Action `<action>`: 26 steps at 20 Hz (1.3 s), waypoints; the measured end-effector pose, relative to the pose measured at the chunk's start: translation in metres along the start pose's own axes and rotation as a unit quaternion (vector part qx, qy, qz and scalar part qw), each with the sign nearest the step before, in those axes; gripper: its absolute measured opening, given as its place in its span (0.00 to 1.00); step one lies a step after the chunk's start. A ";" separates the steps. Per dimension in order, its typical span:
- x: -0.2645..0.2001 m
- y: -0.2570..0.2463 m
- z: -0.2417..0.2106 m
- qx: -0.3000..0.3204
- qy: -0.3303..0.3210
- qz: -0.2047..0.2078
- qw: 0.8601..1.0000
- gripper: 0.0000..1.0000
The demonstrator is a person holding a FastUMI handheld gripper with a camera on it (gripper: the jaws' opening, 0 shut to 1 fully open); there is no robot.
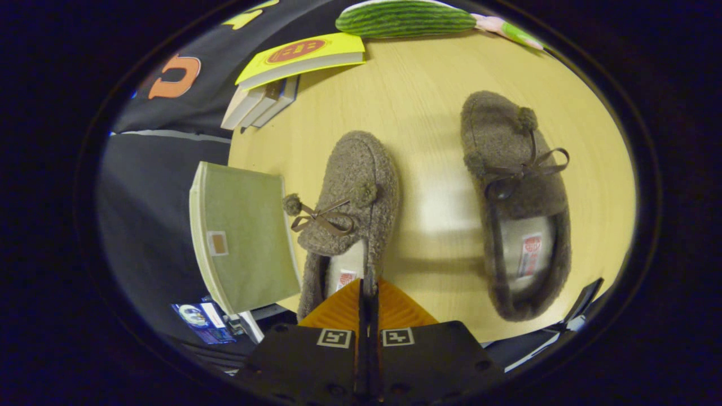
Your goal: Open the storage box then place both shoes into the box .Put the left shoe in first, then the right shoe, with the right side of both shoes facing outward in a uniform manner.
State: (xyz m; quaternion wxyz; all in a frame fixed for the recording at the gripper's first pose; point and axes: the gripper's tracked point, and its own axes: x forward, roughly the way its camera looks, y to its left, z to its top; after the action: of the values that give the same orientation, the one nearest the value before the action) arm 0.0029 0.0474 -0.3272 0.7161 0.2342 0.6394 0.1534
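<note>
So the claw (369, 293) has its 2 fingers squeezed almost together, pinching the side wall of the left shoe (350, 197) right at the heel opening. That shoe sits on the worktop (428, 73) just beside the green storage box (242, 231), which lies flat with its lid seemingly down, though I can't say for sure. The right shoe (516, 203) is well apart on the other side, toe pointing away, untouched.

My take on doing this bit well: the grip is on a thin fuzzy edge, so the shoe will probably swing toe-down once it's lifted. Go up slow and keep the pinch firm. Watch the pompom and bow on top, since they're close to the box edge and could snag. If that box really is closed, it needs opening before anything goes in, so maybe sort that out first. When it does go in, turn it so the right side faces outward.
</note>
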 end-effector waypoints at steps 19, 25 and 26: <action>-0.022 0.311 -0.027 -0.090 -0.048 0.054 0.993 0.06; 0.065 0.304 -0.052 -0.068 -0.004 0.007 0.998 0.06; 0.076 0.301 -0.054 -0.059 -0.001 0.000 0.998 0.06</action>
State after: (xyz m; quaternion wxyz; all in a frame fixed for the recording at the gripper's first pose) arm -0.0160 0.3486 -0.2349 0.7291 0.1917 0.6288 0.1905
